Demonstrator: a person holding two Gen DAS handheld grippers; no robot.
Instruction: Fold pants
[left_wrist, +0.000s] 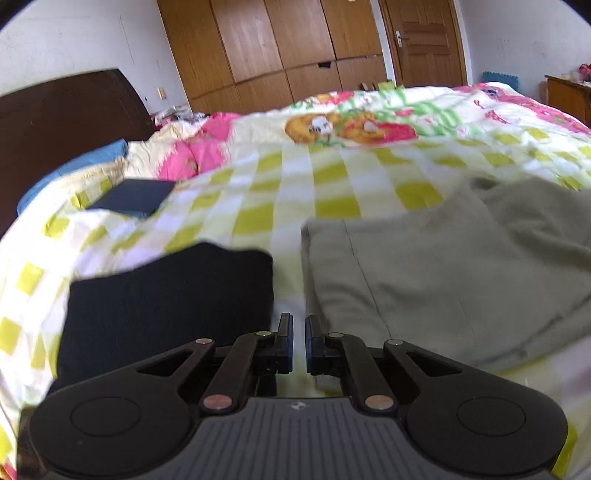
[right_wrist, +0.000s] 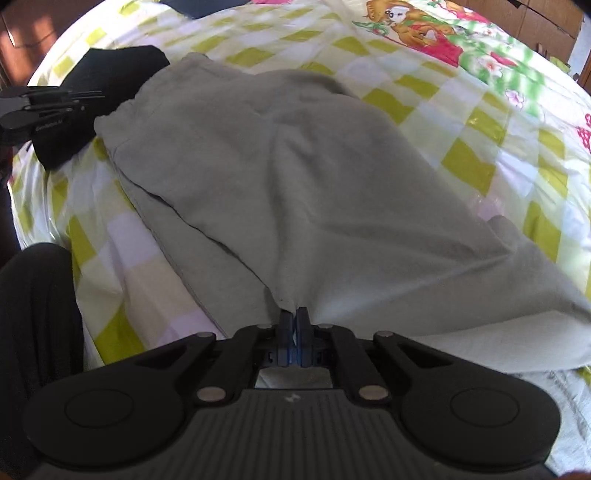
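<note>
The fingers (right_wrist: 303, 321) of the right gripper (right_wrist: 294, 317) are being pressed fully together, and a pinch of the grey pants (right_wrist: 280, 177) is being clamped between the blue pads, the cloth being drawn up into a taut ridge that is running away from the tips. The fingers (left_wrist: 285, 328) of the left gripper (left_wrist: 299, 326) are being kept nearly closed, a narrow slit being left between them, and nothing is being held there; bedcover is showing through the slit. The pants are being seen lying partly folded on the checked bedcover (right_wrist: 472, 162), the elastic waistband lying at the end far from the right gripper and a lifted flap hanging off to the right of the pants' middle. In the left wrist view the pants (left_wrist: 443, 273) are lying just to the right of the left gripper's tips. A folded black garment (left_wrist: 166, 310) is being seen just to the left of the pants, apart from them by a strip of bedcover; in the right wrist view the left gripper (right_wrist: 55, 105) is being held over it. Beyond the pants, further up the bedcover, a dark flat box (left_wrist: 136, 197) is resting, and behind the bed a wooden wardrobe (left_wrist: 280, 44) is standing.
</note>
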